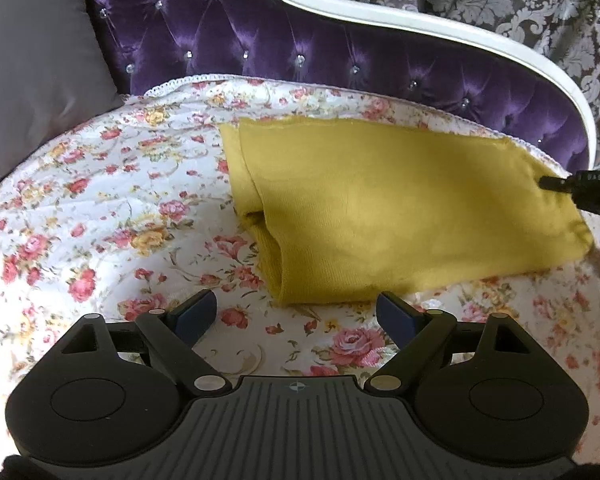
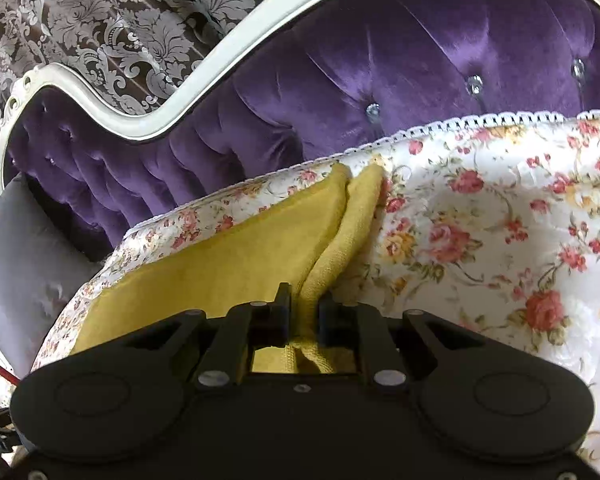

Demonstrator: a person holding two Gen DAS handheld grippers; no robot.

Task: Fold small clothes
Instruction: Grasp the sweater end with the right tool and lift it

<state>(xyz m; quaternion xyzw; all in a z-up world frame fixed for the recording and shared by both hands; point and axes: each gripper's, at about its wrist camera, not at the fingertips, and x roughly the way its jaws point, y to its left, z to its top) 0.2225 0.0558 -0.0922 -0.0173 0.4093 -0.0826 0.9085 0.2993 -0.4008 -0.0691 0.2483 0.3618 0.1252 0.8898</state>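
Lying left-to-right on the floral cover (image 1: 100,184), one folded yellow garment (image 1: 380,208) (two layers): your right gripper (image 2: 304,312) pinches its edge; your left gripper (image 1: 296,312) gapes empty.

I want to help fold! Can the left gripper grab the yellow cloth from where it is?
Probably yes. The left gripper is open, and the yellow cloth lies just ahead with only bare floral cover between.

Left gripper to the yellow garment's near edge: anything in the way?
Nothing visible. The left gripper is open, with only bare floral cover between its fingertips and the yellow garment's near edge. The right gripper is shut on the garment's far right edge, clear of that path.
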